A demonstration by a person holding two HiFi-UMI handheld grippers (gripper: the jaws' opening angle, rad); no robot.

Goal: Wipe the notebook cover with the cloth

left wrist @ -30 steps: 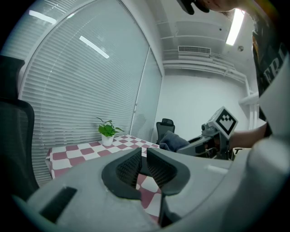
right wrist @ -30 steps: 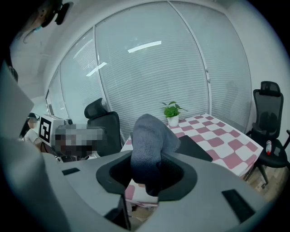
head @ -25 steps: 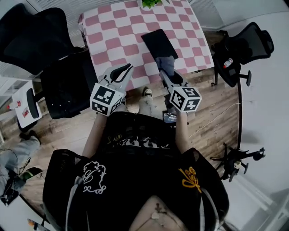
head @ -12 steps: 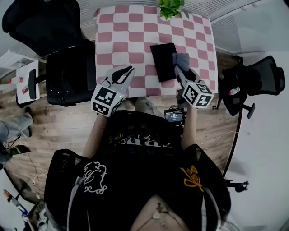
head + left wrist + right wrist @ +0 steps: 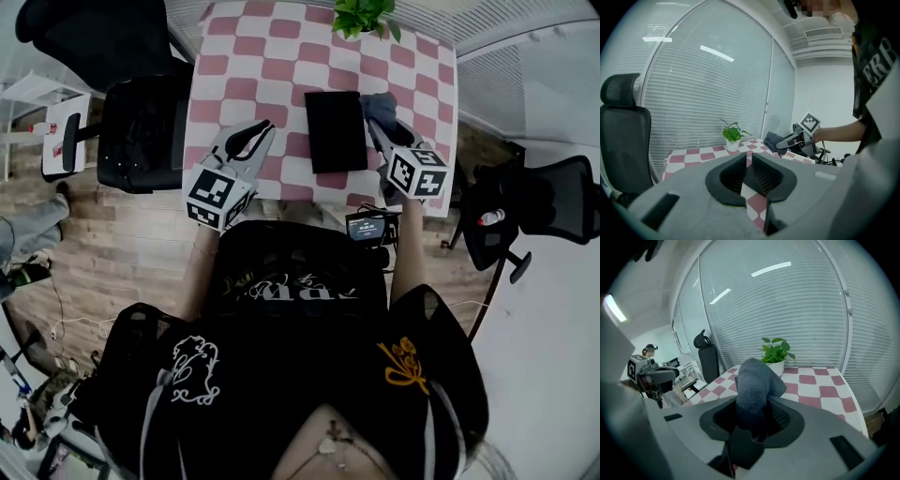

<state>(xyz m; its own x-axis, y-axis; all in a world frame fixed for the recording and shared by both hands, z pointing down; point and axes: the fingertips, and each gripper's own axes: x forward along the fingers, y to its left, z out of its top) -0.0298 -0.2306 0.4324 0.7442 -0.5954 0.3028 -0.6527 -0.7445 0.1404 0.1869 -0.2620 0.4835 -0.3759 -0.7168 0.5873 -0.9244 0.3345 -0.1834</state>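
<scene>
A black notebook (image 5: 335, 130) lies flat on the pink-and-white checked table (image 5: 244, 66). My right gripper (image 5: 377, 129) is shut on a grey cloth (image 5: 379, 103), which hangs just off the notebook's far right corner. In the right gripper view the cloth (image 5: 754, 380) bulges up between the jaws of that gripper (image 5: 757, 411). My left gripper (image 5: 257, 138) hovers over the table's near edge, left of the notebook, jaws together and holding nothing. The left gripper view shows its pads (image 5: 761, 174) almost touching, with the right gripper (image 5: 792, 139) and the cloth (image 5: 772, 139) beyond.
A potted green plant (image 5: 363, 15) stands at the table's far edge. A black office chair (image 5: 141, 131) is pushed against the table's left side, and another chair (image 5: 534, 202) stands to the right. A small screen device (image 5: 370, 226) sits at the person's waist.
The right gripper has carried the cloth away from me along the notebook, from its near end to beside its far right corner. The left gripper has stayed by the table's near edge.
</scene>
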